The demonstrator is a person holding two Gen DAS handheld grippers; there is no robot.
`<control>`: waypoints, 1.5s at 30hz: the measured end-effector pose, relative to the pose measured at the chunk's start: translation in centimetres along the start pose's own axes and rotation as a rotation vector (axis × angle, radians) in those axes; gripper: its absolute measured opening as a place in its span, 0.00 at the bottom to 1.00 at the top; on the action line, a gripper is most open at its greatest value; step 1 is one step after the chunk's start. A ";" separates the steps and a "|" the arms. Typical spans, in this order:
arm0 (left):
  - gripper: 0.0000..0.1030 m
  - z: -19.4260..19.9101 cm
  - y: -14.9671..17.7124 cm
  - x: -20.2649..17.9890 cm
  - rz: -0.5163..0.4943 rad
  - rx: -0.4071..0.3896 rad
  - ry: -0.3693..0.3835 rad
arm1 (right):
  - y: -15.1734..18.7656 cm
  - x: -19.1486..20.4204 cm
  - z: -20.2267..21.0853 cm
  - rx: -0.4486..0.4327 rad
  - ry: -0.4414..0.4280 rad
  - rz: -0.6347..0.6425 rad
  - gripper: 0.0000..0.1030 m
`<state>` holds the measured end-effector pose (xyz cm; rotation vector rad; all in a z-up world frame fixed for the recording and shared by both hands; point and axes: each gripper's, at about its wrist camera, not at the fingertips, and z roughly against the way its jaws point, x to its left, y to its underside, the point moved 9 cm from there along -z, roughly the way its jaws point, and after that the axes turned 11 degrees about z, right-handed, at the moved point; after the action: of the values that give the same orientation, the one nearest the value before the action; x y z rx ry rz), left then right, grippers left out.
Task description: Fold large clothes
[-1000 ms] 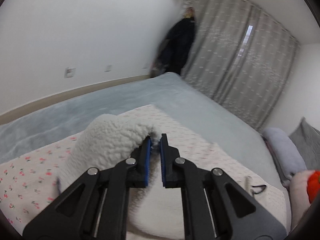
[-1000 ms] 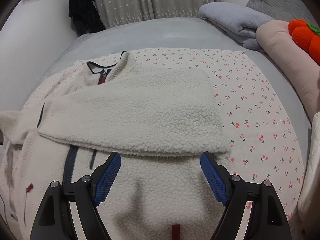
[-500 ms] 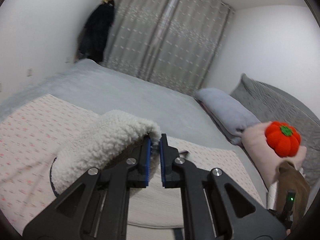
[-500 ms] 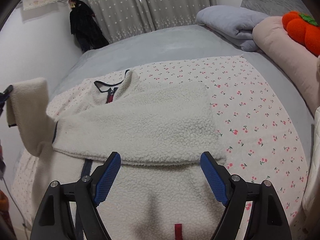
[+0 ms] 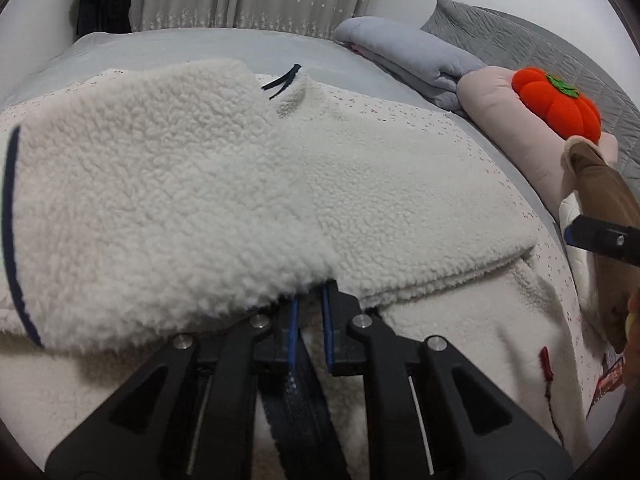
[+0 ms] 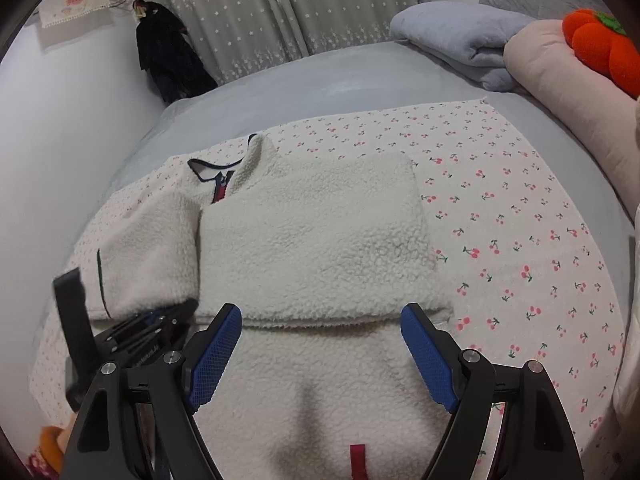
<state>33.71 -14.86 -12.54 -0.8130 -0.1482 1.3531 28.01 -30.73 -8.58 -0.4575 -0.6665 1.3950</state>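
The white fleece jacket (image 6: 312, 248) lies flat on the cherry-print sheet (image 6: 520, 240) on the bed, collar at the far end, hem at the near end.

Left tongs (image 5: 309, 312): angled downward over the near left part of the jacket. The jaws have just been opening slightly and stand almost closed, a narrow gap between the 2 blue pads. The left sleeve (image 5: 160, 200) lies folded across the chest, its edge draped over the fingertips; whether the pads pinch it cannot be told.

Right tongs (image 6: 320, 356): angled downward above the near hem. The jaws stand wide apart and hold nothing, with the fleece below them.
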 end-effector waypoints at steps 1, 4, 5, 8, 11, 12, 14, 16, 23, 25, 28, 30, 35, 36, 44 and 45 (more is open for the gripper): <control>0.23 0.5 0.0 -0.1 0.005 0.020 0.010 | 0.0 0.4 -0.1 0.003 0.000 0.011 0.81; 0.64 2.5 0.0 -0.7 0.002 0.087 0.031 | 0.0 1.3 -0.4 0.005 0.000 0.042 0.81; 0.71 3.8 -0.2 -0.5 -0.017 0.073 0.001 | 0.0 1.8 -0.5 0.006 0.001 0.054 0.81; 0.74 5.7 -0.5 0.2 -0.052 0.059 -0.064 | -0.1 3.1 -0.9 0.010 -0.006 0.072 0.81; 0.76 7.4 -1.0 3.9 0.029 0.068 -0.119 | -0.1 4.8 -1.2 0.015 -0.015 0.102 0.81; 0.77 7.9 -1.1 5.2 0.073 0.048 -0.117 | 0.0 5.7 -1.3 0.017 -0.020 0.120 0.81; 0.77 9.2 -2.0 8.3 0.167 0.003 -0.107 | 0.3 7.5 -1.6 0.027 -0.034 0.165 0.81; 0.77 10.5 -2.8 12.1 0.287 -0.037 -0.133 | 0.8 9.7 -1.9 0.042 -0.030 0.228 0.81; 0.76 12.5 -2.7 21.3 0.554 -0.102 -0.192 | 0.8 19.3 -4.0 0.028 0.025 0.558 0.81; 0.76 12.5 -2.5 21.8 0.548 -0.106 -0.194 | 0.0 21.2 -5.0 0.004 0.074 0.654 0.81; 0.76 12.8 -2.6 21.9 0.530 -0.122 -0.188 | -0.8 23.8 -7.5 0.013 0.147 0.782 0.81; 0.76 13.0 -2.8 22.4 0.533 -0.130 -0.186 | -1.0 25.3 -9.4 0.040 0.167 0.842 0.80; 0.76 13.3 -3.0 23.7 0.606 -0.141 -0.131 | -1.3 28.2 -12.0 0.073 0.130 0.934 0.31; 0.76 13.4 -3.1 24.1 0.621 -0.151 -0.126 | -1.7 28.2 -11.8 0.066 0.120 0.926 0.26; 0.50 13.5 -2.8 25.4 0.619 -0.152 -0.142 | -7.7 17.9 -6.5 -0.053 0.073 0.497 0.12; 0.48 13.4 -2.8 25.3 0.614 -0.146 -0.135 | -7.8 16.0 -6.2 -0.049 0.072 0.439 0.12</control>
<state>35.16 13.71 -10.06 -0.9306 -0.1068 1.9962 38.64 -15.48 -5.58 -0.7203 -0.5621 1.7672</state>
